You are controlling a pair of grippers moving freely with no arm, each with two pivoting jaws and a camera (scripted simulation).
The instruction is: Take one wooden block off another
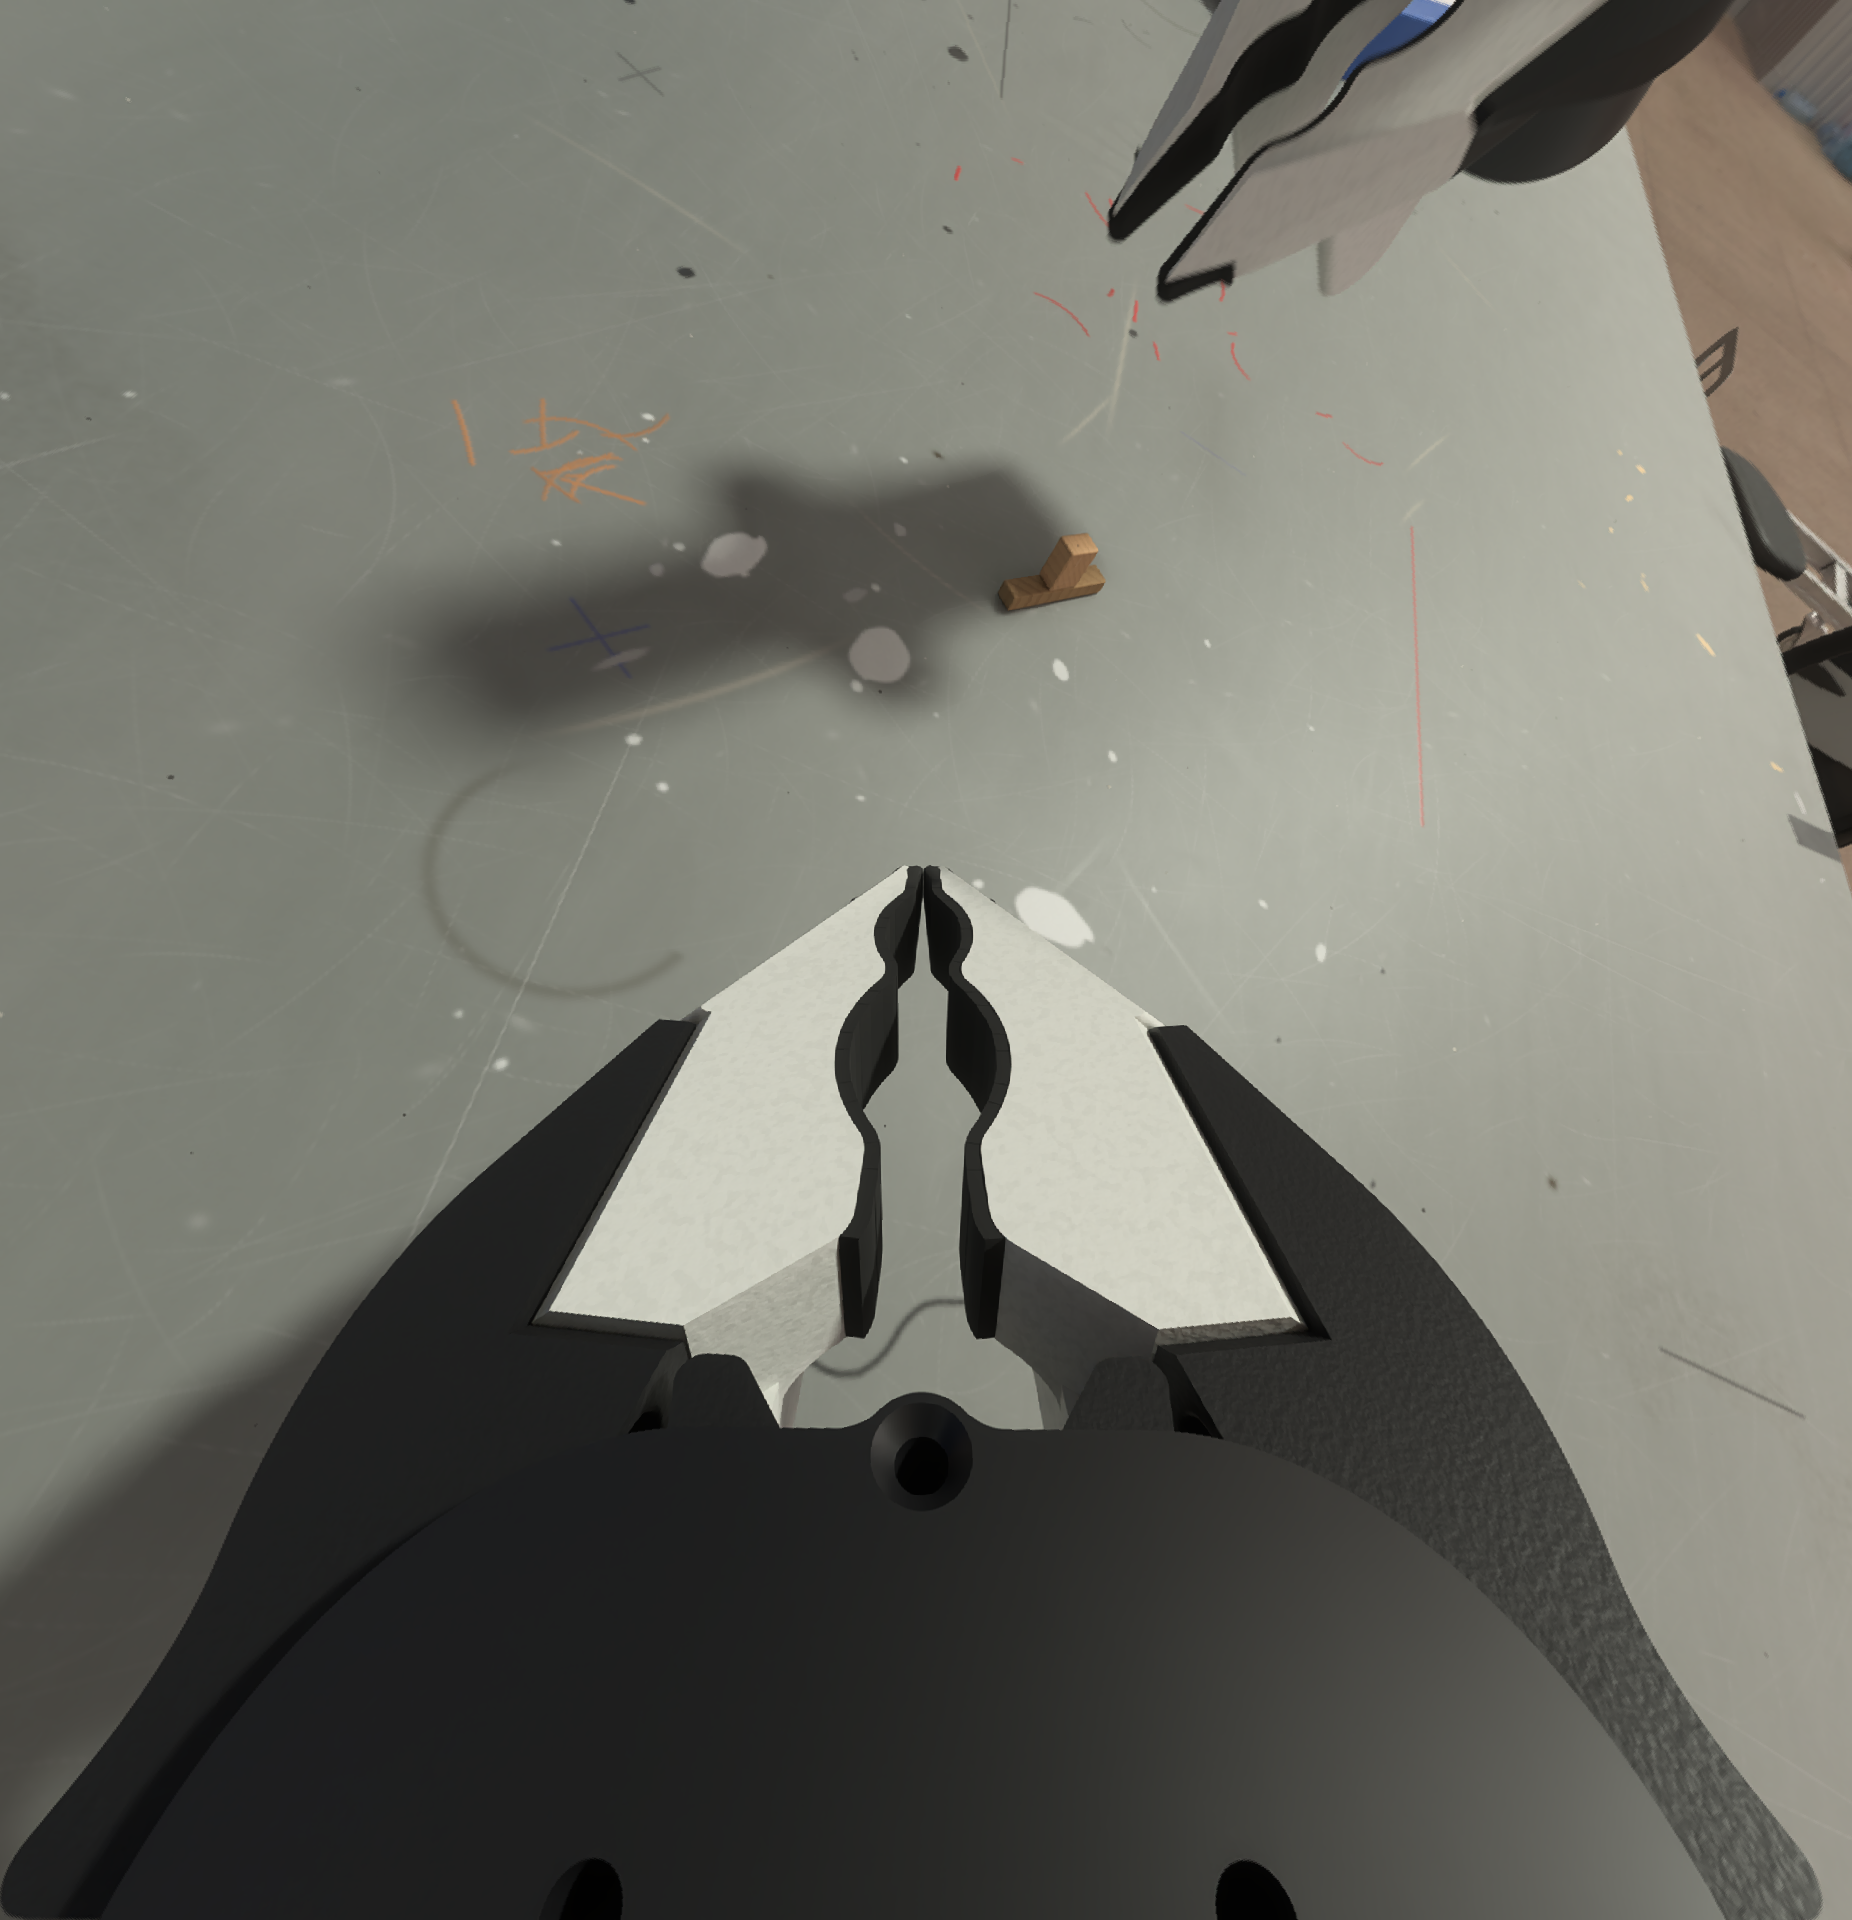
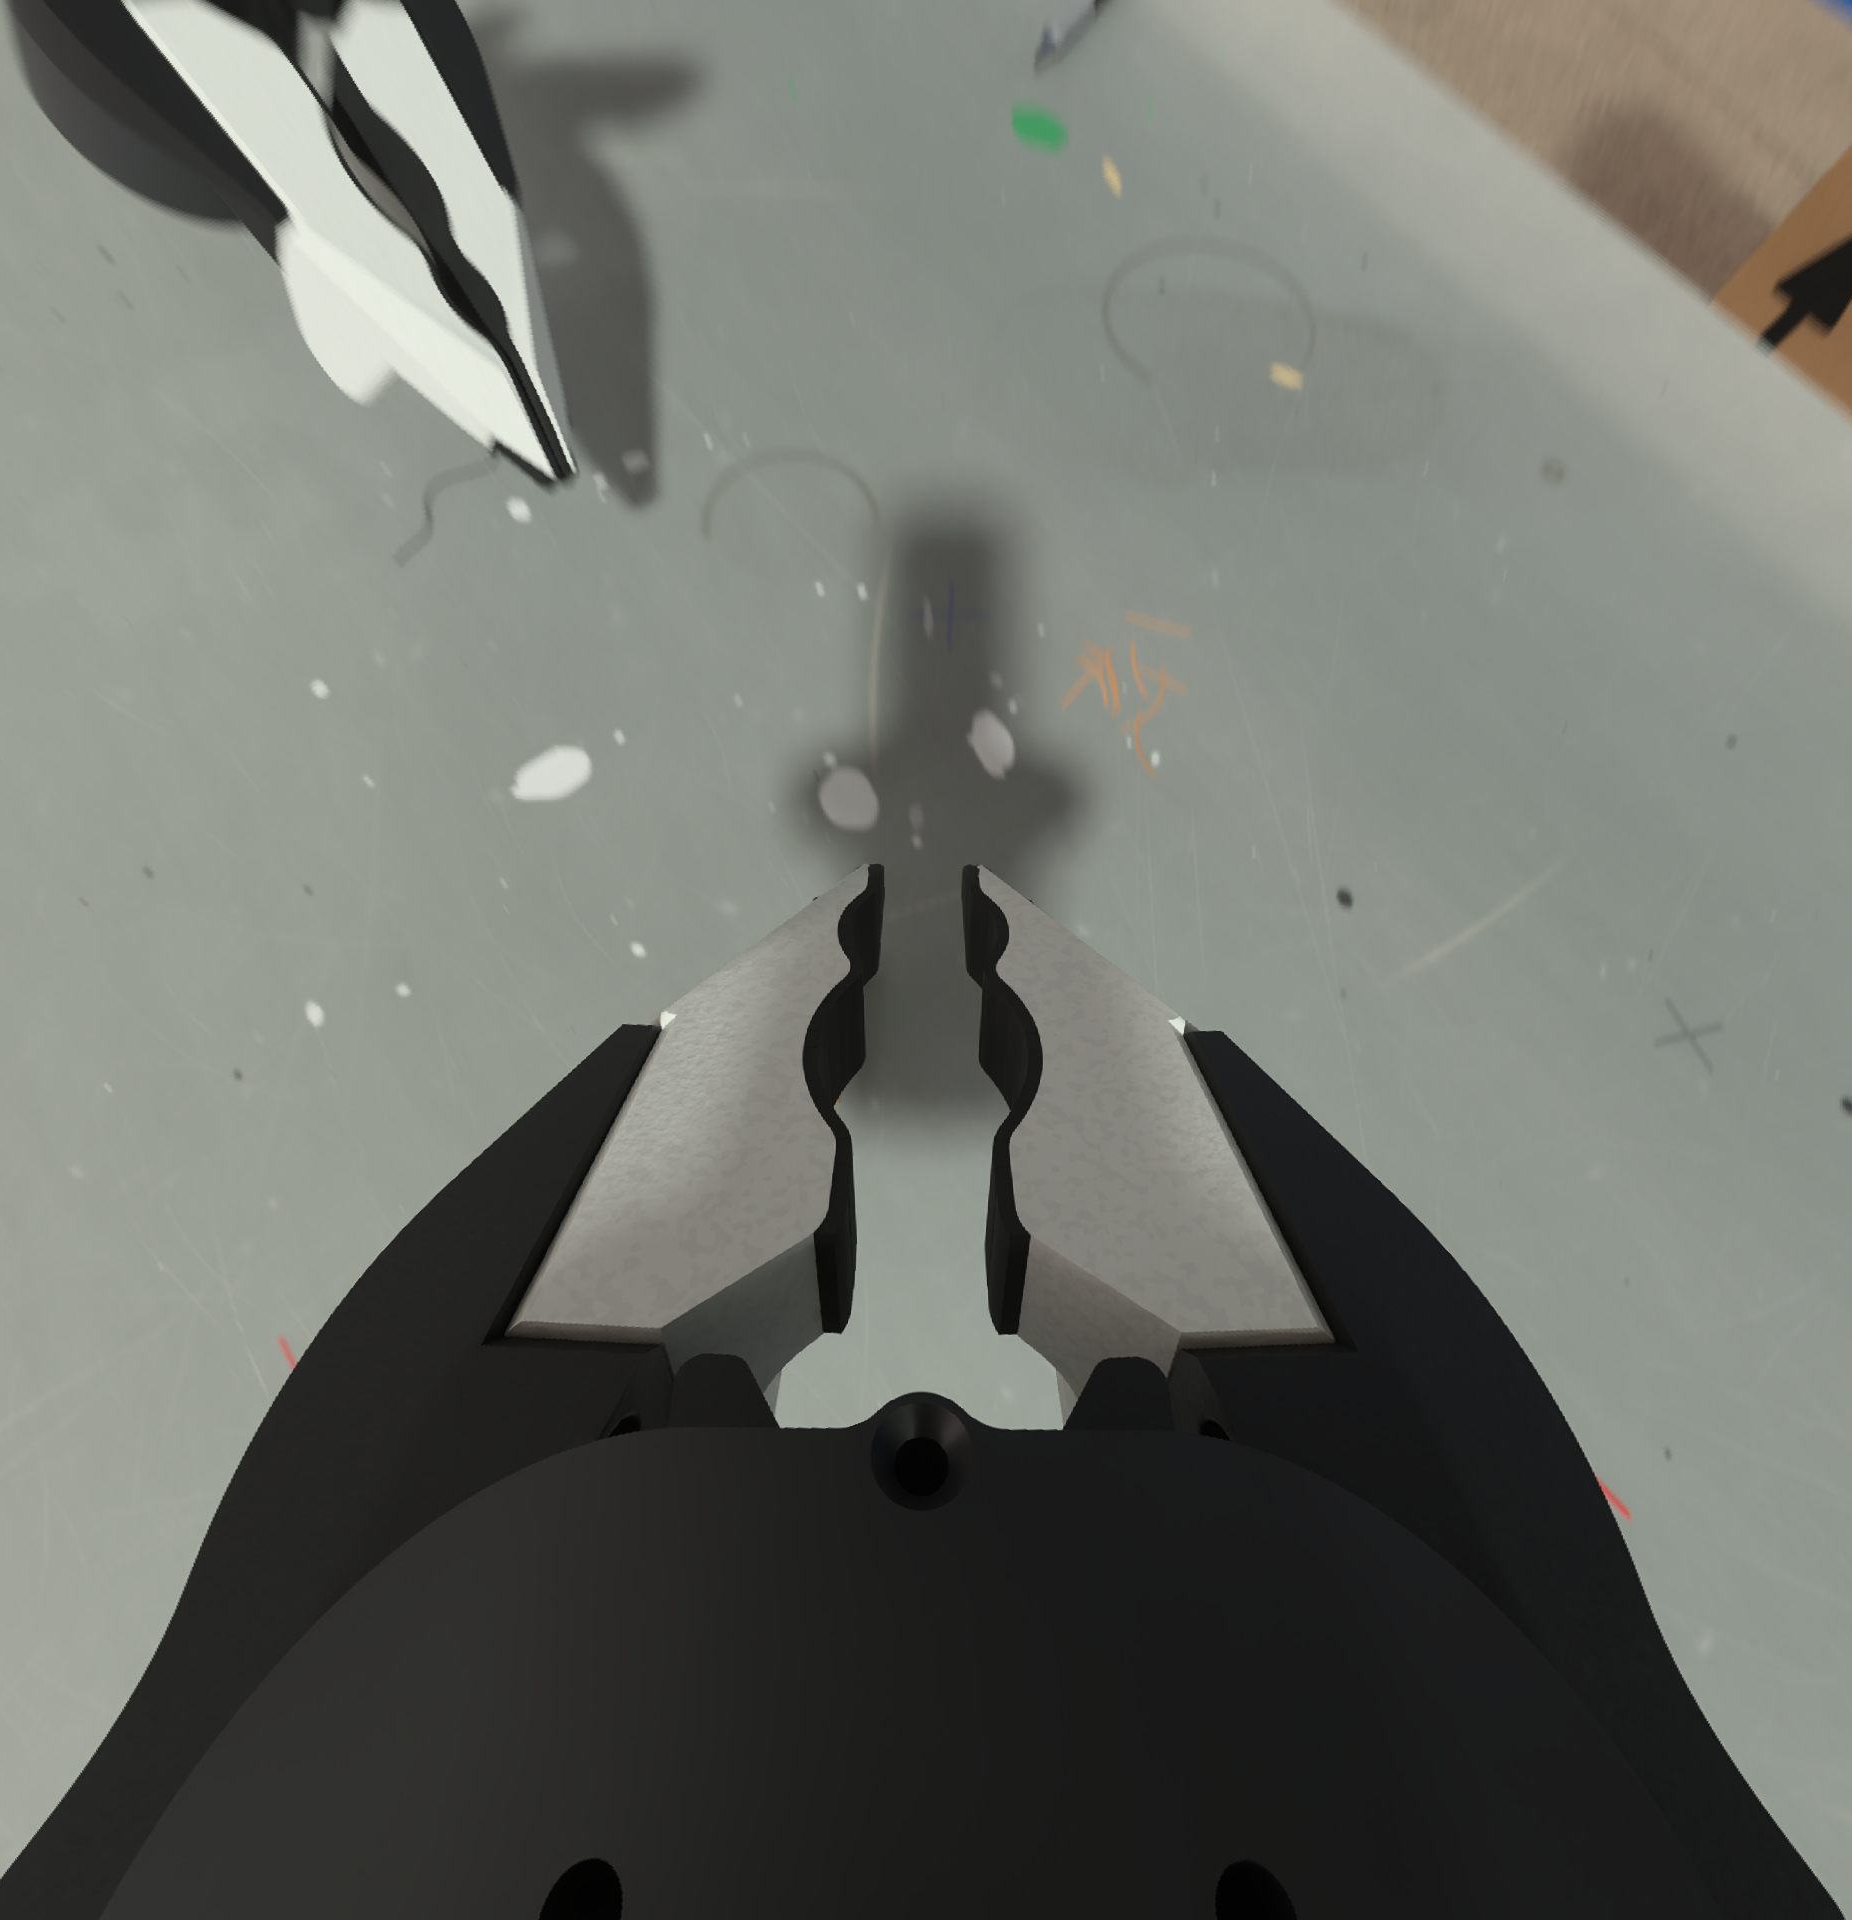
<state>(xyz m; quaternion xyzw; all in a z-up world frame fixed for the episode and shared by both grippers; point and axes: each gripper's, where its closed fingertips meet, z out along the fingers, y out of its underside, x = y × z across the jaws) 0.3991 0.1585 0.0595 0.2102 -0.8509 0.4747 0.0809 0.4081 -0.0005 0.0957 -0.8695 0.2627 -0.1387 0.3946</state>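
Note:
In the left wrist view two small wooden blocks lie on the grey table: a lighter block (image 1: 1074,561) rests across a darker flat block (image 1: 1036,592). My left gripper (image 1: 922,873) is shut and empty, well short of the blocks and above the table. My right gripper (image 1: 1161,255) hangs at the upper right of that view, beyond the blocks, with a small gap between its fingertips. In the right wrist view my right gripper (image 2: 922,873) is open and empty. The blocks do not show there. The left gripper (image 2: 548,457) shows at the upper left, shut.
The grey table (image 1: 278,935) is scratched and paint-spotted. Its right edge (image 1: 1732,520) drops to a brown floor, with a dark stool and frame beside it. In the right wrist view a brown box (image 2: 1826,249) stands past the table's far right edge.

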